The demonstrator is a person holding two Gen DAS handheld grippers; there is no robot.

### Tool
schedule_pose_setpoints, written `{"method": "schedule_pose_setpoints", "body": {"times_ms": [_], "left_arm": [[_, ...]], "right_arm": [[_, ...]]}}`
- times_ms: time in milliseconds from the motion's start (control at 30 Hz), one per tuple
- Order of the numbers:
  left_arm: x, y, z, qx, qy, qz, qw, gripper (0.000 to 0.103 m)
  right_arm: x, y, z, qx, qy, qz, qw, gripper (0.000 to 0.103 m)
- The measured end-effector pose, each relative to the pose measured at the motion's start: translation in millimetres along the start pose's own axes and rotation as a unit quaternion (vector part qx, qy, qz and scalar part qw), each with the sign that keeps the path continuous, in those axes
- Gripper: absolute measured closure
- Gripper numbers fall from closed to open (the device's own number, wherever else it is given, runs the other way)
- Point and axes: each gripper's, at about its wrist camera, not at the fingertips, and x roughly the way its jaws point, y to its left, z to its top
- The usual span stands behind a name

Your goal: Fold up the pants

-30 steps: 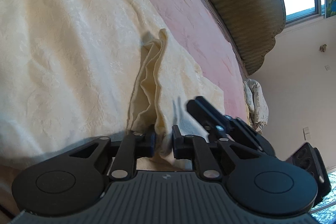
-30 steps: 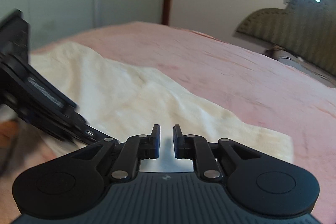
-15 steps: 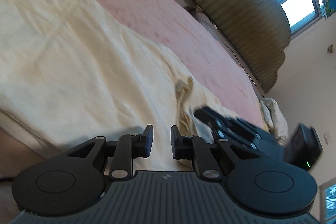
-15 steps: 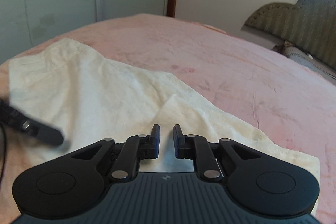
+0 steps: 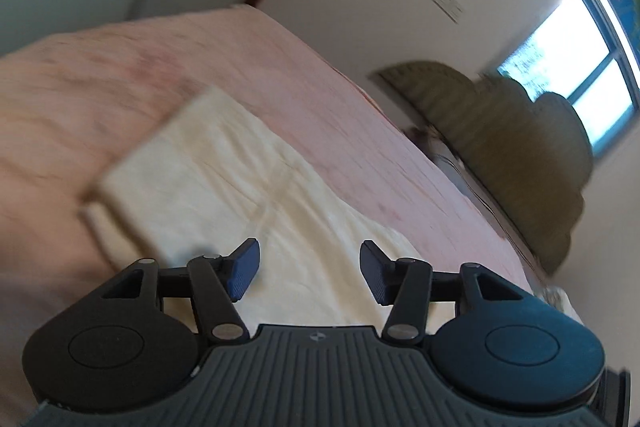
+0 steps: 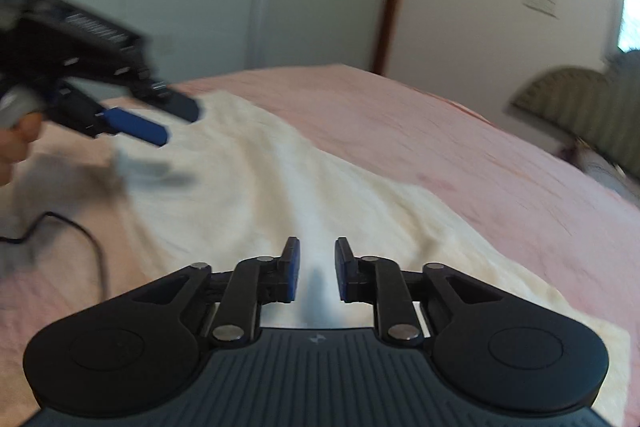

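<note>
Cream pants [image 5: 248,187] let go, lying flat on pink bed [image 5: 360,115].
Left tool [image 5: 310,273] and right tool [image 6: 317,273] just spread open, both empty, pulled back; fold laid.

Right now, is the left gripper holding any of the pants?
No, the left gripper is open and empty above the cream pants.

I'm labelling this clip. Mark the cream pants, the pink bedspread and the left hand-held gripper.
cream pants [image 5: 248,187]: left wrist view, upper folded layer.
pink bedspread [image 6: 460,147]: right wrist view, bare stretch beyond the pants.
left hand-held gripper [image 5: 310,273]: left wrist view, gap midway between its open fingertips.
</note>
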Motion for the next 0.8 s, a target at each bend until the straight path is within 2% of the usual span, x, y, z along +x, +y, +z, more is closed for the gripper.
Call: {"method": "schedule_pose_setpoints", "body": {"times_ms": [67, 100, 133, 200, 300, 367, 467, 533, 600, 667, 733, 800], "left_arm": [[-12, 12, 6, -0.011, -0.008, 0.013, 0.9998, 0.045], [-18, 16, 7, -0.013, -0.011, 0.018, 0.9997, 0.043], [-22, 21, 8, -0.015, -0.014, 0.024, 0.9995, 0.043], [-29, 29, 9, -0.016, -0.014, 0.031, 0.9993, 0.042], [-32, 44, 9, -0.034, 0.001, 0.032, 0.9989, 0.042], [-30, 55, 8, -0.053, 0.016, 0.023, 0.9982, 0.041], [-23, 69, 7, -0.091, 0.038, 0.004, 0.9951, 0.037], [-17, 77, 6, -0.127, 0.055, -0.013, 0.9904, 0.033], [-9, 89, 5, -0.170, 0.070, -0.035, 0.9824, 0.027], [1, 99, 5, -0.212, 0.076, -0.051, 0.9730, 0.018], [6, 107, 7, -0.241, 0.076, -0.061, 0.9656, 0.013], [13, 110, 13, -0.252, 0.071, -0.070, 0.9626, 0.009]], "right_arm": [[5, 27, 4, -0.034, -0.004, 0.035, 0.999, 0.062], [7, 42, 6, -0.055, -0.003, 0.053, 0.997, 0.050], [9, 57, 7, -0.079, -0.004, 0.067, 0.995, 0.043], [12, 84, 4, -0.141, -0.010, 0.071, 0.987, 0.043], [25, 110, -4, -0.214, -0.001, 0.039, 0.976, 0.043], [31, 118, -9, -0.241, 0.002, 0.019, 0.970, 0.043], [40, 130, -12, -0.265, -0.018, -0.012, 0.964, 0.041], [52, 142, -10, -0.302, -0.045, -0.042, 0.951, 0.038], [65, 158, -9, -0.351, -0.069, -0.060, 0.932, 0.038], [77, 168, -5, -0.372, -0.083, -0.057, 0.923, 0.043], [89, 172, 6, -0.364, -0.067, -0.025, 0.929, 0.076], [97, 170, 14, -0.348, -0.058, -0.002, 0.936, 0.081]]}}
